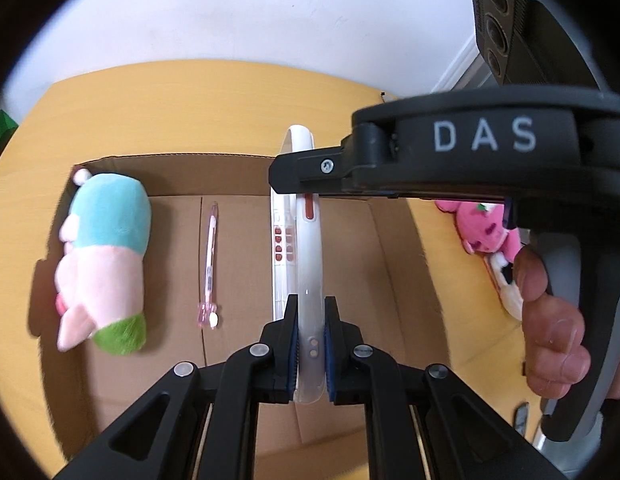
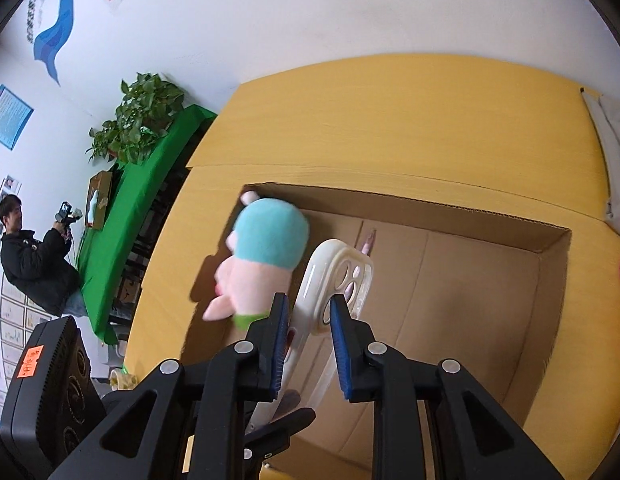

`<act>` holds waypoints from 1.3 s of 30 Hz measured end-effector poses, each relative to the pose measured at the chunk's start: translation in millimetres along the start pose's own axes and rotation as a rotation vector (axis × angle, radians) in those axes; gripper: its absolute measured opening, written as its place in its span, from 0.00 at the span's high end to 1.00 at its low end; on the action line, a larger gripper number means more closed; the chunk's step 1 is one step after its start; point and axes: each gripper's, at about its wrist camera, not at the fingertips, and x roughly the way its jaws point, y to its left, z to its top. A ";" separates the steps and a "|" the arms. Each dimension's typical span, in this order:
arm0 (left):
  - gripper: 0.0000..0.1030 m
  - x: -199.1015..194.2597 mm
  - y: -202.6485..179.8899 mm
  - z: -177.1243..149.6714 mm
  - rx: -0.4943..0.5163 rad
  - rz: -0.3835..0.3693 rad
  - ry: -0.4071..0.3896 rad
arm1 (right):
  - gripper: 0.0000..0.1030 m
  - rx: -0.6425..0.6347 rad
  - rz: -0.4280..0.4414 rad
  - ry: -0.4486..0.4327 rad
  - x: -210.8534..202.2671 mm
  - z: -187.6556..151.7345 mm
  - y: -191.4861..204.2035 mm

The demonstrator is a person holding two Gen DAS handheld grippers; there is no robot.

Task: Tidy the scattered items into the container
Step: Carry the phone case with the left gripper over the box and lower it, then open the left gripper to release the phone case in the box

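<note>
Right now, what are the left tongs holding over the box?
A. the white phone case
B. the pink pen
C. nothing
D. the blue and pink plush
A: the left tongs are shut on the edge of the white phone case, while the pen and the plush lie in the box.

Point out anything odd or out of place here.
A pink plush toy still lies on the table outside the cardboard box. The left hand-held gripper holds a phone case edge-up over the box.
</note>
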 end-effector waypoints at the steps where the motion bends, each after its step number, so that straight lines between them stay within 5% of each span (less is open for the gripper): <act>1: 0.91 8.1 2.5 0.8 -0.001 -0.001 -0.001 | 0.78 -0.001 -0.001 0.005 6.2 2.2 -4.2; 12: 0.91 82.6 35.0 -2.0 -0.031 0.017 0.063 | 0.80 0.022 0.017 0.056 84.3 15.5 -51.7; 24: 0.90 97.9 53.3 -1.1 -0.067 -0.019 0.062 | 0.80 0.023 0.016 0.045 114.0 23.2 -61.3; 31: 0.67 98.0 64.6 -13.0 -0.143 -0.066 0.110 | 0.80 0.046 0.006 0.052 117.3 21.3 -73.2; 39: 0.61 86.8 65.1 -20.6 -0.141 -0.064 0.127 | 0.80 0.054 0.004 0.037 114.4 17.3 -79.1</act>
